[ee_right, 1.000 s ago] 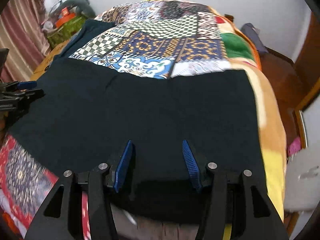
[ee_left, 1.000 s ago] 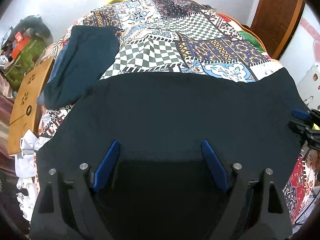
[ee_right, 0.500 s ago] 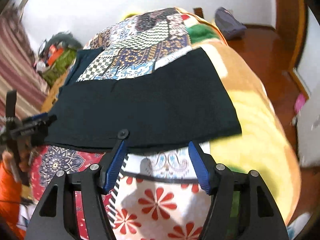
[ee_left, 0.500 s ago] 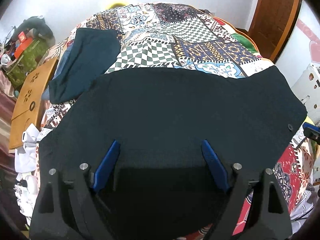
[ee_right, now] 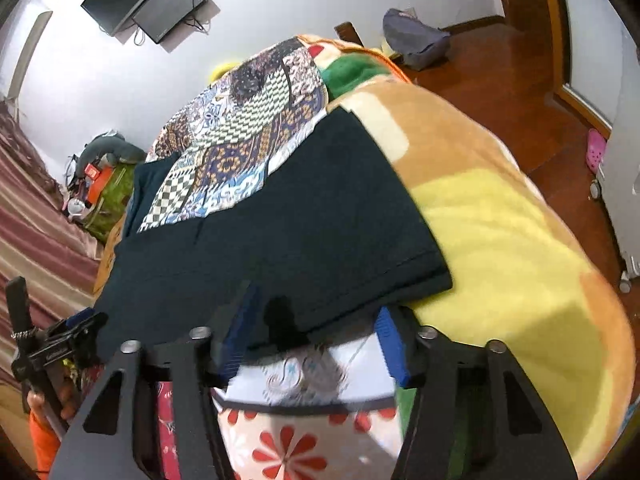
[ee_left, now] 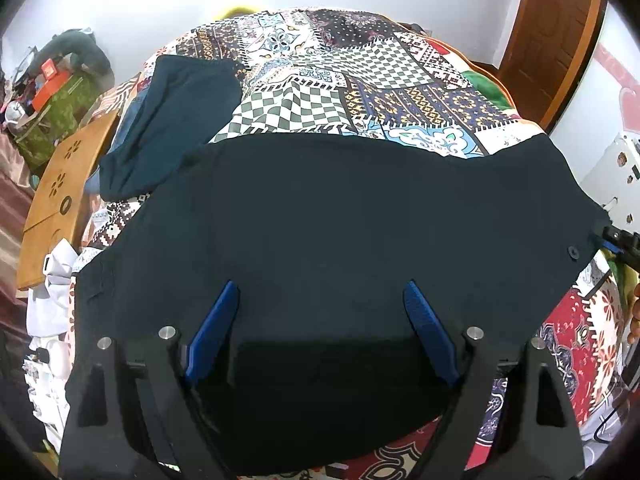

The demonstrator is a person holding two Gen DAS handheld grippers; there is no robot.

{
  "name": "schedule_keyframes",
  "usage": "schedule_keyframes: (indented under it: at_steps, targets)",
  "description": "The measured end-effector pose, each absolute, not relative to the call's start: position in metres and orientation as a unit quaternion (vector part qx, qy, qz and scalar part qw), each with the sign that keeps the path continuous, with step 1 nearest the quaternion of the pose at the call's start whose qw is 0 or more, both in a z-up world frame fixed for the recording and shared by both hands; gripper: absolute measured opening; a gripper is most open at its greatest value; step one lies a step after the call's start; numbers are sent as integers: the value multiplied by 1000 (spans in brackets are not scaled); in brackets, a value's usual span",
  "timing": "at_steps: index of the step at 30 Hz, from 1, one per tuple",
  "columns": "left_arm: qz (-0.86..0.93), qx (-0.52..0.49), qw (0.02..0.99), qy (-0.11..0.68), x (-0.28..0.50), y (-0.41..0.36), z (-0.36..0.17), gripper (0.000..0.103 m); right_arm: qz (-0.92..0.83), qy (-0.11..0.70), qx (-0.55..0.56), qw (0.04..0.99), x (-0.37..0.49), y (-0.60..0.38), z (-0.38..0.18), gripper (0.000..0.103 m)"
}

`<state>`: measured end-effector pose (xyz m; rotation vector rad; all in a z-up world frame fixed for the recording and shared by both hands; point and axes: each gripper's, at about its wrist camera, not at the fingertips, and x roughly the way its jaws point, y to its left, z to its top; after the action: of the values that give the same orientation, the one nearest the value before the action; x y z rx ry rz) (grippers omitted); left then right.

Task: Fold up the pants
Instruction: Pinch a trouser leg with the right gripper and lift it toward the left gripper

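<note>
Well, the left gripper (ee_left: 320,292) stands wide open, its two blue fingers (ee_left: 218,324) spread over the near half of the pants (ee_left: 340,216) with nothing pinched between them; whether the tips rest on the cloth I cannot tell. The right gripper (ee_right: 316,308) is narrower: its jaws have just been closing. The near hem of the pants lies between its blurred fingers, but the pads stand clear of it on both sides and do not pinch it. The pants are very dark, close to black. They lie smooth and flat across the foot of the bed, on a patchwork quilt (ee_left: 360,80) that shows beyond them at twelve o'clock. One end reaches onto a yellow and tan blanket (ee_right: 500,240) at three o'clock in the right camera. A small dark button (ee_left: 573,252) sits near the corner of the pants at three o'clock in the left camera, just beside the tip of the right gripper. A second dark blue garment (ee_left: 176,120) lies at ten o'clock, its near corner meeting the edge of the pants. The left gripper's frame carries a little white lettering in the right camera, too small to read.
</note>
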<state>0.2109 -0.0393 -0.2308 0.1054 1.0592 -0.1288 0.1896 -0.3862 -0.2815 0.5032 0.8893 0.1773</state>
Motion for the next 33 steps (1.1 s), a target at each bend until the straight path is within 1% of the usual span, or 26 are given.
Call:
schedule_keyframes:
  at_steps: [2, 5, 11, 17, 26, 33]
  targets:
    - [-61, 48, 860, 505, 212, -40, -230, 86, 78, 426, 242, 868, 194, -394, -281, 22]
    - [-61, 45, 859, 506, 214, -41, -229, 86, 76, 424, 233, 872, 197, -404, -280, 12]
    - [-61, 46, 862, 501, 214, -40, -223, 86, 70, 399, 202, 892, 196, -407, -264, 9]
    - [-51, 38, 880, 470, 211, -27, -200, 86, 87, 356, 180, 913, 199, -394, -222, 9]
    - [-36, 21, 901, 432, 202, 5, -169, 88, 163, 290, 153, 931, 226, -332, -153, 9]
    - [-13, 0, 911, 413, 189, 36, -156, 89, 223, 267, 134, 928, 255, -272, -119, 9]
